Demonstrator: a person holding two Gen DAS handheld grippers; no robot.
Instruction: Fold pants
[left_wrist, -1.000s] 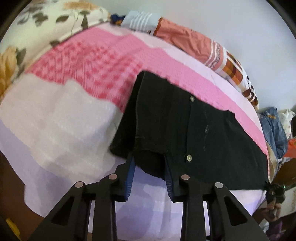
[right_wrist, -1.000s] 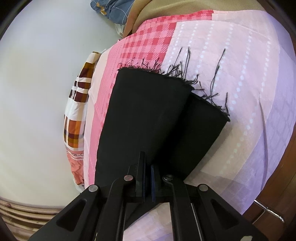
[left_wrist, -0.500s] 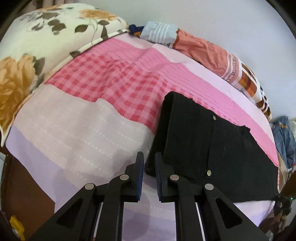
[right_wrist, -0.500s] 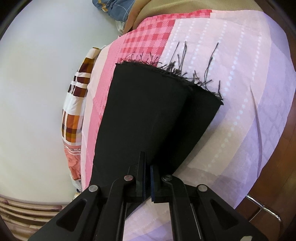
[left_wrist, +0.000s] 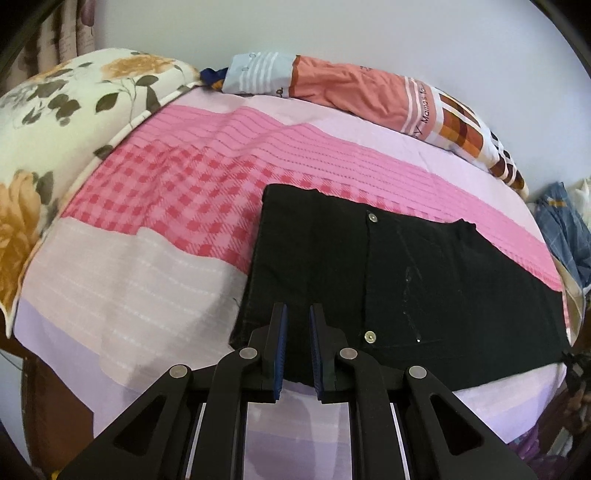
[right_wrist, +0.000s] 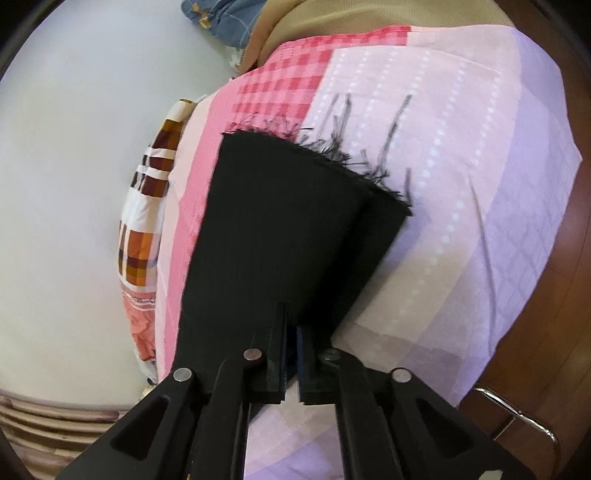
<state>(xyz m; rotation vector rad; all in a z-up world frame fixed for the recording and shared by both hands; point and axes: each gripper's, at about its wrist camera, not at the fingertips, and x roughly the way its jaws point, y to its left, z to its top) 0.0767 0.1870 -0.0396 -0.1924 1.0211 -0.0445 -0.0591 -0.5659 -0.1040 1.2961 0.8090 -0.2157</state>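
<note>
Black pants (left_wrist: 406, 277) lie flat on the pink and lilac bedsheet (left_wrist: 166, 192), waist toward the left, two metal rivets (left_wrist: 371, 218) showing. My left gripper (left_wrist: 297, 314) hovers over the near waist edge with its jaws shut to a narrow slit. Flat black cloth shows in that slit, with no fold raised between the pads. In the right wrist view the stacked pant legs (right_wrist: 277, 221) run away from me to a frayed hem (right_wrist: 332, 147). My right gripper (right_wrist: 291, 314) is shut on the legs' near edge.
A floral pillow (left_wrist: 55, 129) sits at the bed's left end. An orange patterned bolster (left_wrist: 351, 88) lies along the pale wall. Blue clothes (left_wrist: 561, 229) are heaped at the far right. A brown wooden bed frame (right_wrist: 546, 332) borders the sheet (right_wrist: 461, 184).
My left gripper closed from a wider gap straddling the waist edge. It swung left past the pants' corner, then came back over the edge. The pants stayed put and the right gripper kept still.
</note>
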